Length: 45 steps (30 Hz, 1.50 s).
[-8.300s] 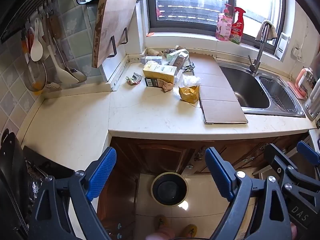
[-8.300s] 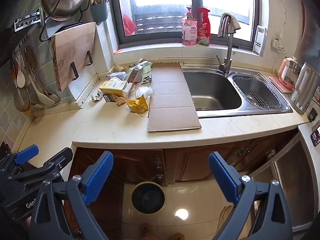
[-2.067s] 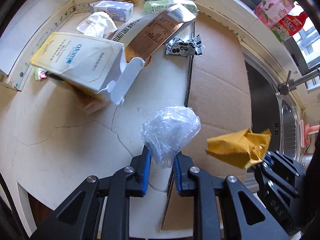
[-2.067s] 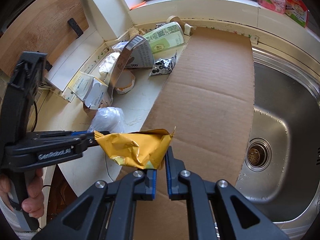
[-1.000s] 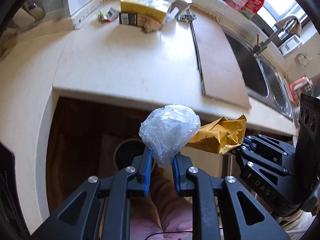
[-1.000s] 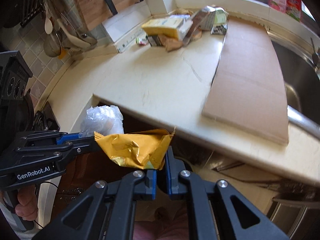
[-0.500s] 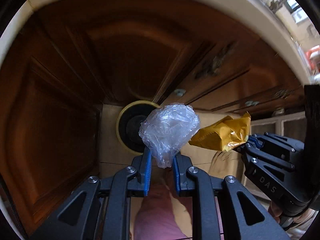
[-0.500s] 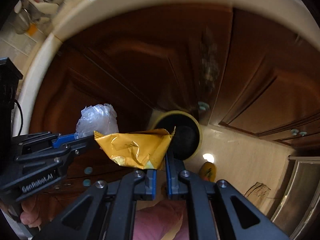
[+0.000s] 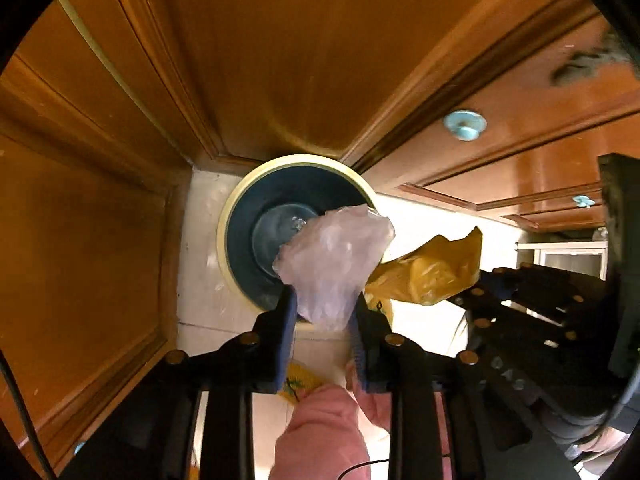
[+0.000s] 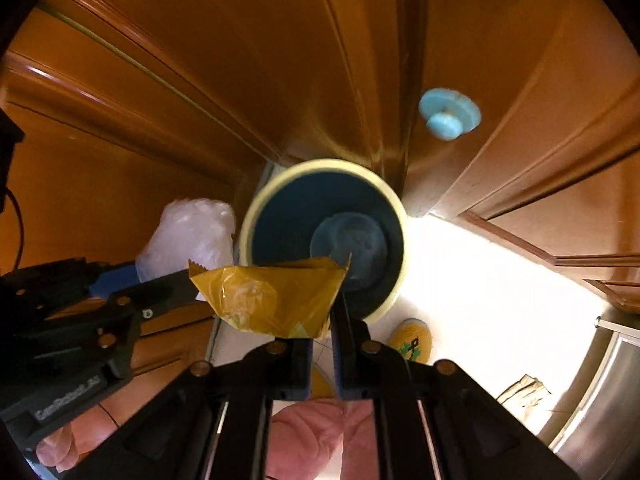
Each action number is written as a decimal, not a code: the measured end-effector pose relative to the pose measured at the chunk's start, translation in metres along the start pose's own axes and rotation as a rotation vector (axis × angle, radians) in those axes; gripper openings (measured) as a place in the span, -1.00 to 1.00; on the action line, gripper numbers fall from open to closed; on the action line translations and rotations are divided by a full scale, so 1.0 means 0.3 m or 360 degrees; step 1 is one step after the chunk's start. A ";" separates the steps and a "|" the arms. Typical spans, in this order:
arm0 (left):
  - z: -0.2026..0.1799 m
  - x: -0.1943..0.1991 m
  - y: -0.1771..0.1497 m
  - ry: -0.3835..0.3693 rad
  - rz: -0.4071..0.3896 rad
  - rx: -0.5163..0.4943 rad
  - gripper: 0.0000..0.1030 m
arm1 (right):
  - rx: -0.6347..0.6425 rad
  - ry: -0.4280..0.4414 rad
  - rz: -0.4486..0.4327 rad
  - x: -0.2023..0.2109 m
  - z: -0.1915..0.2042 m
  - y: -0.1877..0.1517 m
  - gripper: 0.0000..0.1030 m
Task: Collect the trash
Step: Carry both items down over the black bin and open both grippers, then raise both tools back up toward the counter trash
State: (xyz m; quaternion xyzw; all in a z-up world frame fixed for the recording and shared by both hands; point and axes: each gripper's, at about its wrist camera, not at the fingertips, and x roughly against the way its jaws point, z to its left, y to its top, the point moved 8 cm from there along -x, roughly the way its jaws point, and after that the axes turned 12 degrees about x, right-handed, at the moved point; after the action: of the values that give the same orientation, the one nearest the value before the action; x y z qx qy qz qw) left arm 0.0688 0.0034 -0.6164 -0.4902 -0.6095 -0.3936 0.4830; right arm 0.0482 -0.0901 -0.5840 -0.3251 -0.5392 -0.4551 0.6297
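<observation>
Two pieces are mid-delivery, neither binned yet. The left hand-held gripper has just been opening, with one clear plastic wad between its pads, over the one bin. The right hand-held gripper is clamped on one yellow wrapper just above the rim. The bin looks empty; both drops remain.

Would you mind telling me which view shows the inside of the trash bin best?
The right wrist view: the trash bin shows most of its dark floor, with only the yellow wrapper crossing its lower edge. In the left wrist view the clear plastic bag hides its right side.
</observation>
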 end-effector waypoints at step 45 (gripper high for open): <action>-0.067 0.713 -0.067 0.0068 -0.0228 -0.0021 0.62 | -0.0047 -0.0005 -0.0192 0.578 0.168 -0.022 -0.19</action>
State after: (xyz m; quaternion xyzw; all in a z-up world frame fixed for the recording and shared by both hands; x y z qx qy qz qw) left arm 0.0419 0.0264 -0.4037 -0.4400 -0.6300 -0.4414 0.4634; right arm 0.0234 -0.0857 -0.4049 -0.3020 -0.5521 -0.4995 0.5953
